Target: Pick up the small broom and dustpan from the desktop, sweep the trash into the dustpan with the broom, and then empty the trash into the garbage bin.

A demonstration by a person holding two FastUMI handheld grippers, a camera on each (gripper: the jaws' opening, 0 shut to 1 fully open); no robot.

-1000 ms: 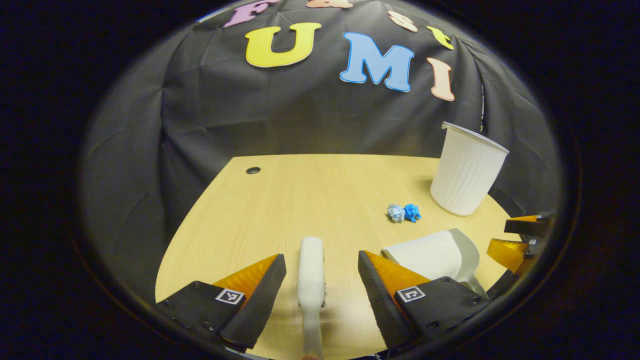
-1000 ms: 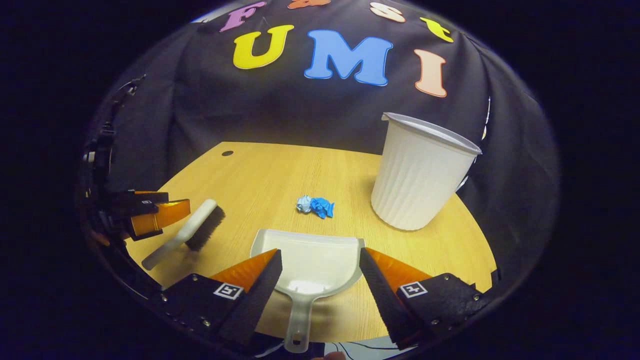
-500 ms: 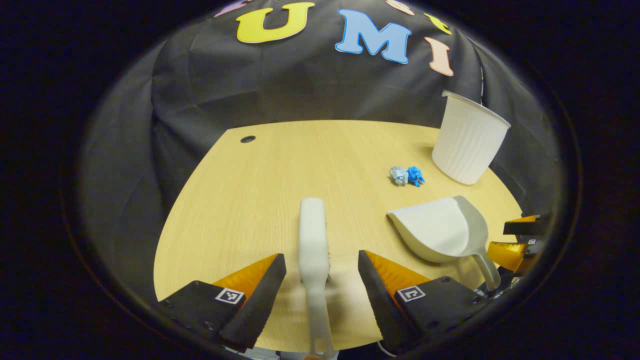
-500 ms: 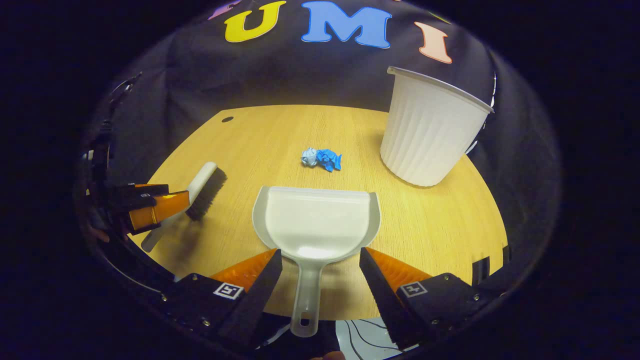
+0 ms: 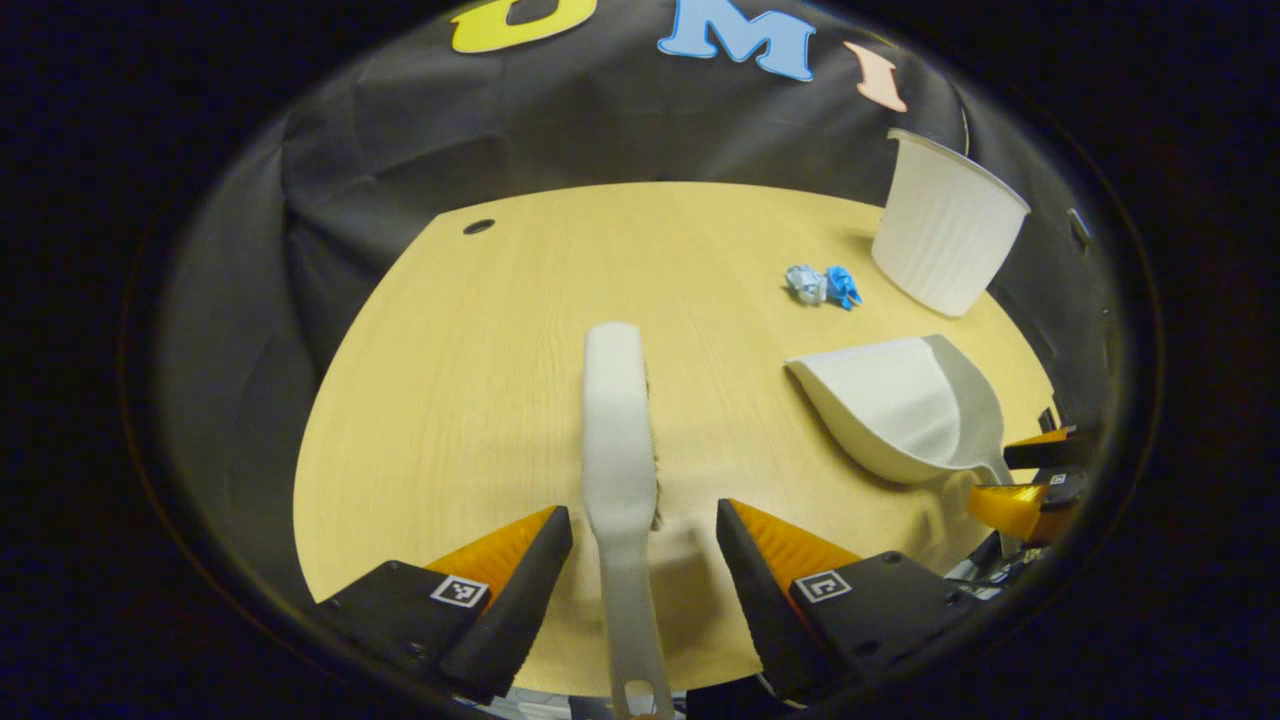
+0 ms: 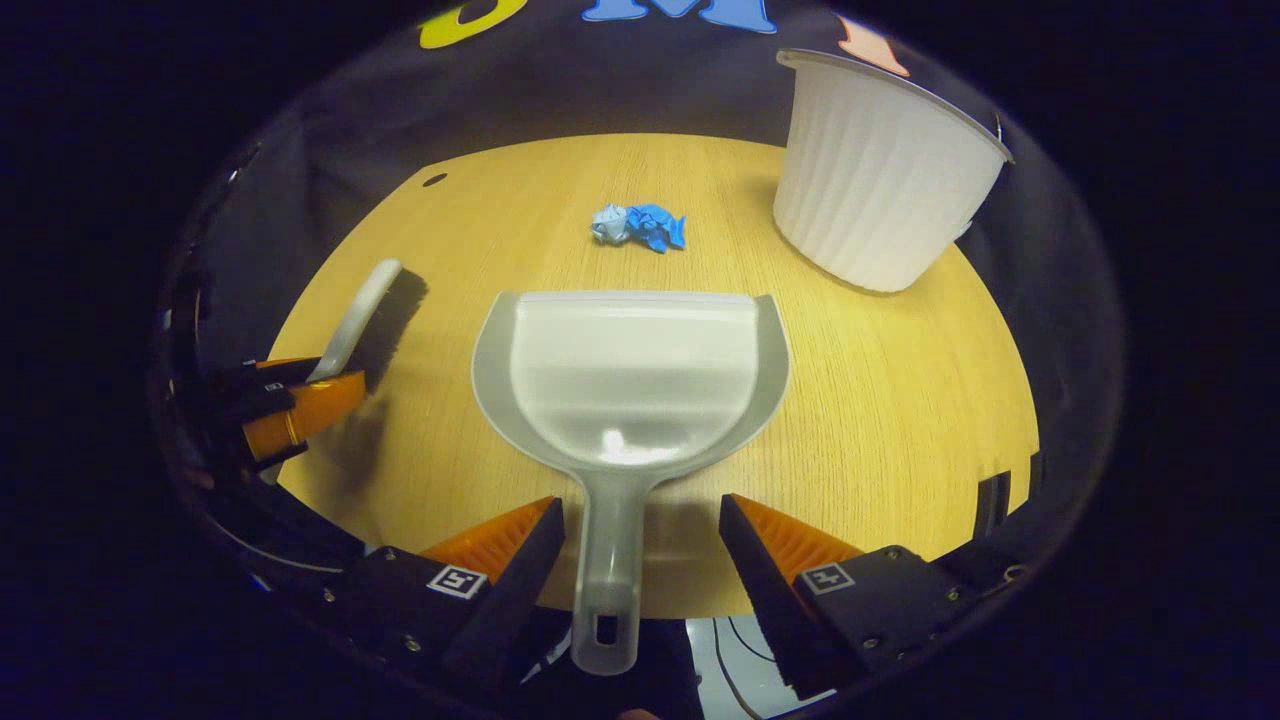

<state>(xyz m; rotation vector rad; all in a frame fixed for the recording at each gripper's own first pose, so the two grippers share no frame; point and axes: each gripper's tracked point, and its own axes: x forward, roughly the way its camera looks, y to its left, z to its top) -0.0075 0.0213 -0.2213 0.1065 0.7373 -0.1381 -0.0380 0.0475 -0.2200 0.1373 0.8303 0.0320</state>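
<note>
The white small broom (image 5: 615,420) lies on the wooden desk (image 5: 470,400), its handle running back between the fingers of my left gripper (image 5: 642,512), which is open and not pressing on it. The pale dustpan (image 6: 630,370) lies flat, mouth toward the crumpled blue and grey trash (image 6: 640,225). Its handle sits between the spread fingers of my right gripper (image 6: 641,503), also open. The white ribbed garbage bin (image 6: 880,180) stands upright at the back right. In the right gripper view the broom (image 6: 360,315) and left gripper (image 6: 290,405) are at the left.
The left gripper view has the dustpan (image 5: 890,410), trash (image 5: 822,285), bin (image 5: 945,235) and right gripper (image 5: 1030,480) at its right. A cable hole (image 5: 478,227) marks the desk's far left. The desk's front edge runs just under both grippers; cables hang below it.
Both views have tipped downward and drawn back, so the broom and dustpan handles now reach farther in between the fingers. Both grippers stay open; nothing on the desk has moved.
</note>
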